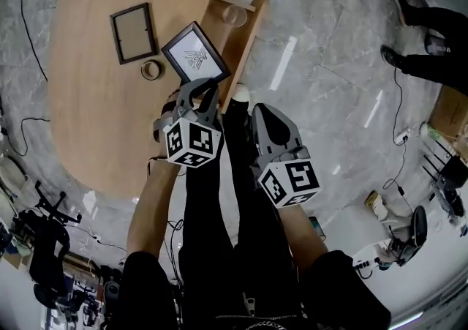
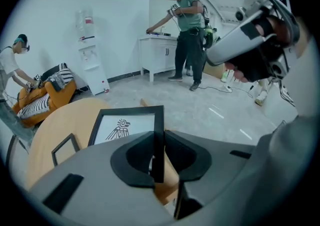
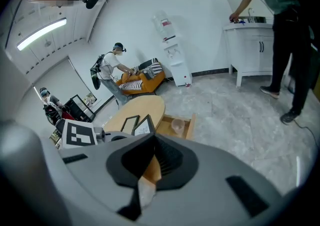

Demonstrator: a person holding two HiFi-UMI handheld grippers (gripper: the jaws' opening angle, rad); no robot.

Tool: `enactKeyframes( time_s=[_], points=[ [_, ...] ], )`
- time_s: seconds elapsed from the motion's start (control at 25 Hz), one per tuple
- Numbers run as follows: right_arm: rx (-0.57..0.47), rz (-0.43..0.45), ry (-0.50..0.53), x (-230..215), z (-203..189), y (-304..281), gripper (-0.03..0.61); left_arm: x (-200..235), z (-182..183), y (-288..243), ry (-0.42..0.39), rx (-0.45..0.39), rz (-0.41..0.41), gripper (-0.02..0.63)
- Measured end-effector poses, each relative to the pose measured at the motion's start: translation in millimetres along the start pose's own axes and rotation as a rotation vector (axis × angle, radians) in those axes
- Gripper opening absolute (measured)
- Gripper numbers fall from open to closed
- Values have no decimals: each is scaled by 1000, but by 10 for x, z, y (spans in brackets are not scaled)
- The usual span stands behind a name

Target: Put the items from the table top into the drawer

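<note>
My left gripper (image 1: 199,88) is shut on the lower edge of a black picture frame (image 1: 195,54) with a bird print. The frame hangs tilted over the table's right rim, beside the open wooden drawer (image 1: 252,25). In the left gripper view the frame's black edge (image 2: 158,135) stands upright between the pads. A second dark, empty frame (image 1: 134,32) and a small tape roll (image 1: 152,69) lie on the oval wooden table (image 1: 88,116). A clear cup (image 1: 235,15) stands in the drawer. My right gripper (image 1: 262,113) hovers over the floor right of the drawer, jaws together with nothing in them.
My legs and a shoe (image 1: 240,94) are below the grippers on the grey marble floor. Cables (image 1: 398,167) trail at the right. Other people stand by a white cabinet (image 2: 162,54) and an orange sofa (image 2: 47,97). A second person's feet (image 1: 409,36) are at the upper right.
</note>
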State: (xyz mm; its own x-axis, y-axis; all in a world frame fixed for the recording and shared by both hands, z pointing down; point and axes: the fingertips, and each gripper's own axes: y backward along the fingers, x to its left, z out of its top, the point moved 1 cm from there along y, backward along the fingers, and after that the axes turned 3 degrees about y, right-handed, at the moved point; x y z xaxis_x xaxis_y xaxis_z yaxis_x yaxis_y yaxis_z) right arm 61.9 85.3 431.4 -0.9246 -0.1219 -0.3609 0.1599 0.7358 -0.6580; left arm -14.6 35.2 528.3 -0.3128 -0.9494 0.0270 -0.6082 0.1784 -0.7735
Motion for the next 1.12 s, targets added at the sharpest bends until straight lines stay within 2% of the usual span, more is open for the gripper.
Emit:
enactKeyframes(
  time_s=[0.28, 0.68, 0.92, 1.12],
  points=[
    [-11, -37, -36, -206, -31, 117, 12, -376, 26, -233, -76, 32, -95, 77],
    [-6, -55, -63, -275, -113, 98, 12, -617, -298, -371, -180, 96, -177, 75],
    [7, -56, -74, -256, -172, 93, 12, -907, -454, -335, -275, 125, -264, 75],
    [7, -52, -70, -246, -154, 58, 12, -930, -741, -420, -238, 184, -270, 75]
  ],
)
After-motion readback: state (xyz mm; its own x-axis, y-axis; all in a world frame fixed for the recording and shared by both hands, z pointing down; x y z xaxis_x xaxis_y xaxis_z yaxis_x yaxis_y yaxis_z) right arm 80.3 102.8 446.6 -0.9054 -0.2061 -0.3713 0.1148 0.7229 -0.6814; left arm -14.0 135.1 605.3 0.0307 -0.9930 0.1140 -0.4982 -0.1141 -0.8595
